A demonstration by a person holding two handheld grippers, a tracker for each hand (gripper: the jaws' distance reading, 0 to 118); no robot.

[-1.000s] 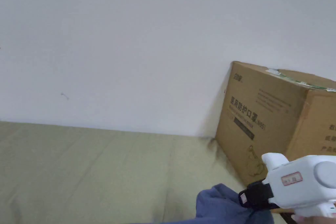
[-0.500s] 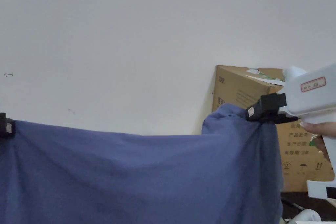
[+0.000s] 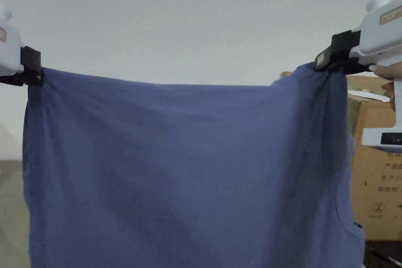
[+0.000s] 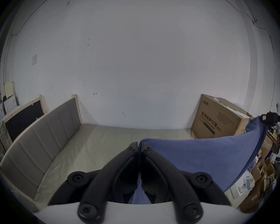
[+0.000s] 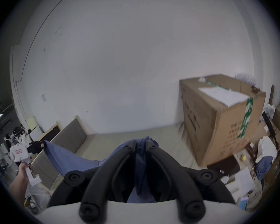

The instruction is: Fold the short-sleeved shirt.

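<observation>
Shirt (image 3: 176,170) hangs stretched between left tongs (image 3: 33,72) and right tongs (image 3: 327,60).

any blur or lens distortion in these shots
Head view: sharp, flat dim light, the blue fabric shirt shaded in its folds. Left gripper view: strong fisheye bend, dark corners. Right gripper view: same fisheye, with motion blur smearing the brown cardboard box.

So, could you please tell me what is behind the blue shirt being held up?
Behind the blue shirt a cardboard box shows at its right edge, the white wall above. The left gripper view shows a beige mattress beyond it; the cloth covers it in the head view.
</observation>
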